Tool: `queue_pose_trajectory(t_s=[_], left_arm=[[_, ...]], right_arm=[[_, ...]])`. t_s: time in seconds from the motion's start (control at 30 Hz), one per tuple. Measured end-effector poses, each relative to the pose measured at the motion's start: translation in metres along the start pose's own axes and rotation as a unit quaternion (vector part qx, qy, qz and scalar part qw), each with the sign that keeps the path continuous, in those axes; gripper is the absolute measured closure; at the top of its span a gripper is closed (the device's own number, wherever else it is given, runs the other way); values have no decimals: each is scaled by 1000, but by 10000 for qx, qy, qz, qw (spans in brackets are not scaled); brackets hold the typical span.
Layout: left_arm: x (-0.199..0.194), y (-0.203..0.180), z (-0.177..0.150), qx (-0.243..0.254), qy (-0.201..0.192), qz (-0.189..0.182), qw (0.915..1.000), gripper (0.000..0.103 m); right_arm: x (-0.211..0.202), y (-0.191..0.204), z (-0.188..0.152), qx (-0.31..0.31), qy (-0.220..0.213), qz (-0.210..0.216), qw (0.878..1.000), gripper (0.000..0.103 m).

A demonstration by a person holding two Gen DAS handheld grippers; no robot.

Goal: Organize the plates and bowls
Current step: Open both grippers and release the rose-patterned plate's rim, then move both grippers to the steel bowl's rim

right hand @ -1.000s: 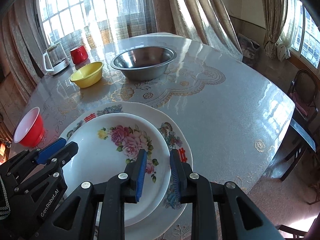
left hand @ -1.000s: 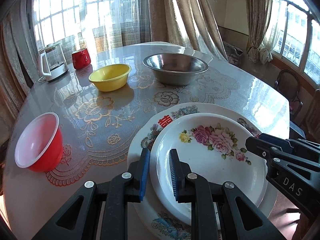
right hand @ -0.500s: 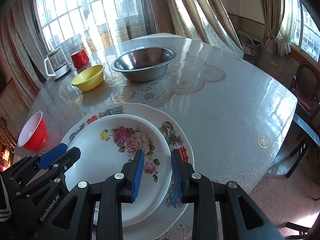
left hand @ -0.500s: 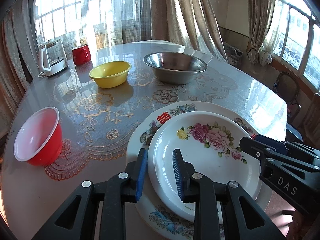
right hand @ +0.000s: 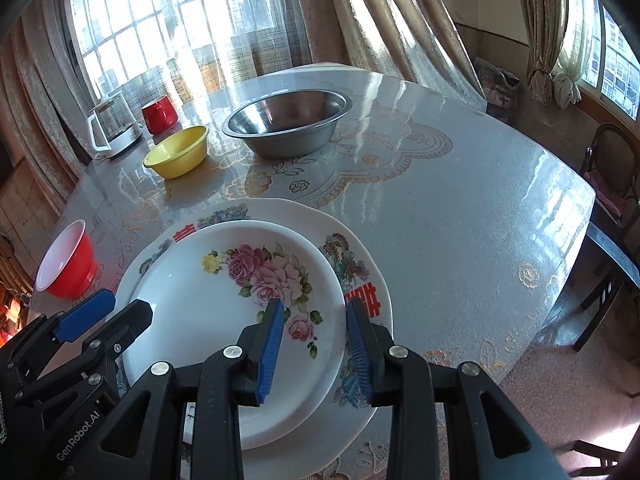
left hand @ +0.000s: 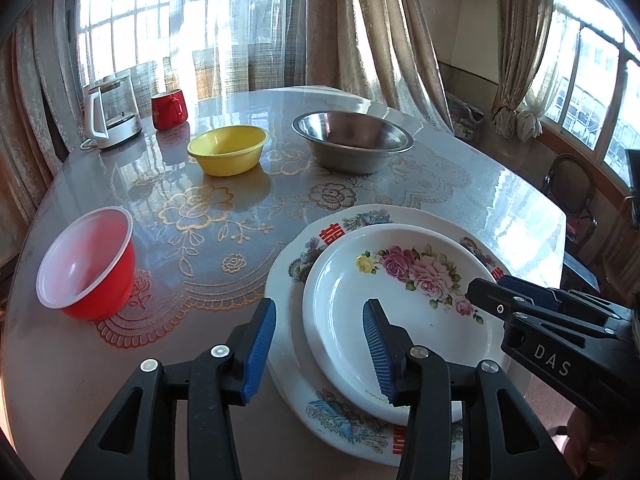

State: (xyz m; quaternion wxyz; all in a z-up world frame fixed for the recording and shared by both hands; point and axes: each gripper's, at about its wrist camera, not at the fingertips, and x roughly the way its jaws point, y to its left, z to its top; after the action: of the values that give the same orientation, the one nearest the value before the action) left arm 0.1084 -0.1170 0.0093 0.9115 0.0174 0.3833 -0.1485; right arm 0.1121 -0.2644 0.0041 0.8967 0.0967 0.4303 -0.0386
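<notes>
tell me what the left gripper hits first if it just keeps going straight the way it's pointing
Probably the near-left rim of the rose plate: the open left gripper straddles it, with the larger plate underneath. Height above the rim is unclear.

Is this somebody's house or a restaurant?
Most likely a home dining room: a round table with a flowery cover, curtained windows, and a kettle beside a red mug.
</notes>
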Motion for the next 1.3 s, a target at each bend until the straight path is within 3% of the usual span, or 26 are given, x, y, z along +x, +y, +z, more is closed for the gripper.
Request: queue_pose_trajectory(t_s=[0.37,0.57,0.9,1.13,1.3], left_arm=[[-8,11,0,-152,-31,94,9998,34],[0,20,11,-267,64,147,9995,30],[14,34,33,-521,130,119,9985,24],[34,33,59,-605,234,120,9978,23],[42,37,75,-733,225,162,9969,20]], right_arm=[[-15,-15,1,581,-202,543,9966,68],[-16,-14,20,565,-412,616,9957,65],[10,-28,56,623,-193,480,9967,63],[42,-46,94,839,53,545,9950,48],[66,-57,126,981,282,625,9928,47]])
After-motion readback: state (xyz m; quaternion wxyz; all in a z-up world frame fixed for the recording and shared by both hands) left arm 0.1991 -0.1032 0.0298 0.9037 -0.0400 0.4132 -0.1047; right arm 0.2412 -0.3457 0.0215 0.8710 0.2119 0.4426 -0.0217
